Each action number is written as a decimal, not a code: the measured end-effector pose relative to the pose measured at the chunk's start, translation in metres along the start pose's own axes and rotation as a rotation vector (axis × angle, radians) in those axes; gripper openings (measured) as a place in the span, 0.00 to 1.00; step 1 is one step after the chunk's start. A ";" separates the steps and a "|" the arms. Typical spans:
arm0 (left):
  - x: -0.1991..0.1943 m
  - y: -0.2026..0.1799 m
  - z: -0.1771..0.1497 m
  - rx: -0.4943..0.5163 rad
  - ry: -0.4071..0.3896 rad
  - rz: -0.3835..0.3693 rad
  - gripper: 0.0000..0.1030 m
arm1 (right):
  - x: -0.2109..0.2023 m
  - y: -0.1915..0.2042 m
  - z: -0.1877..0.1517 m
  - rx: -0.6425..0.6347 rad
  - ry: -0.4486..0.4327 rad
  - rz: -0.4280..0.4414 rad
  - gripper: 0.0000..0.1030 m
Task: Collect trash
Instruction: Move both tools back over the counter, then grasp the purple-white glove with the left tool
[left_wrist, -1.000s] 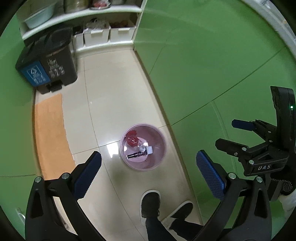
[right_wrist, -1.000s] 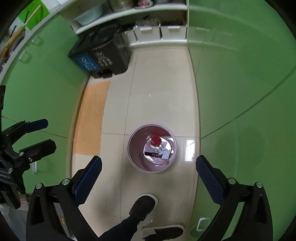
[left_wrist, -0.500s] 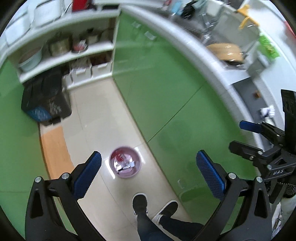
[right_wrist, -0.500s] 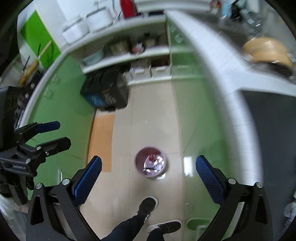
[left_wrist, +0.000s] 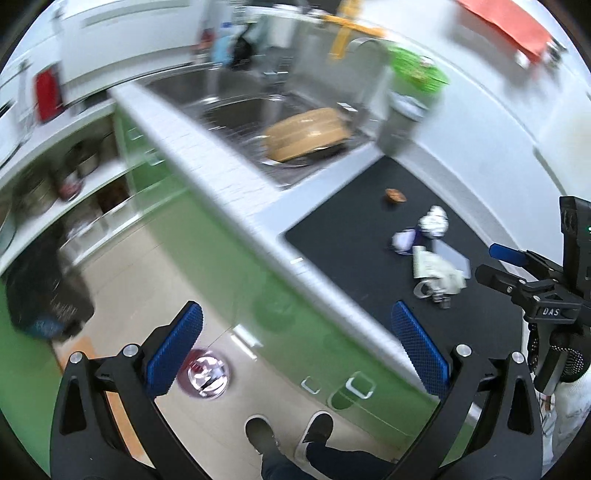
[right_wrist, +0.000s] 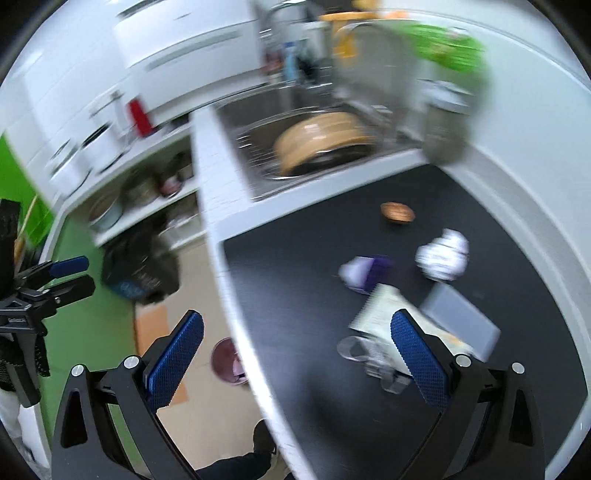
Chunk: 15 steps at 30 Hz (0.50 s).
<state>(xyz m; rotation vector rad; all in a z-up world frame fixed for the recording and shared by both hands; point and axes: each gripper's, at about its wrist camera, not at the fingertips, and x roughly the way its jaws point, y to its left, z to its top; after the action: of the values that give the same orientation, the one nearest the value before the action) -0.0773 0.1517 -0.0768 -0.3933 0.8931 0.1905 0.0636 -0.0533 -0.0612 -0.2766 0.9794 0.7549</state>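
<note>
Trash on black bench, largest first: paper packet and clear plastic piece just ahead of right gripper, fingers spread, empty; crumpled paper ball; purple wrapper; brown scrap farthest. Left gripper, spread, empty, over floor.

The left gripper is held high with its jaws spread wide and nothing between the blue pads. The right gripper is likewise held with its jaws wide apart and empty. In the left wrist view the right gripper is seen at the right edge, its two fingers parted. In the right wrist view the left gripper is seen at the left edge, fingers also parted. The person's shoes and dark trouser legs are seen below.
</note>
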 end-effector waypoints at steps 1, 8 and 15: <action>0.005 -0.013 0.006 0.028 0.004 -0.016 0.97 | -0.007 -0.015 -0.002 0.030 -0.007 -0.021 0.94; 0.054 -0.087 0.037 0.170 0.072 -0.093 0.97 | -0.030 -0.076 -0.018 0.127 -0.022 -0.102 0.94; 0.110 -0.137 0.054 0.252 0.141 -0.107 0.97 | -0.032 -0.122 -0.022 0.187 -0.027 -0.139 0.94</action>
<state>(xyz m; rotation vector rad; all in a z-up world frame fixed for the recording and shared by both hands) 0.0738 0.0490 -0.0982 -0.2202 1.0185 -0.0492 0.1227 -0.1670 -0.0606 -0.1694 0.9872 0.5357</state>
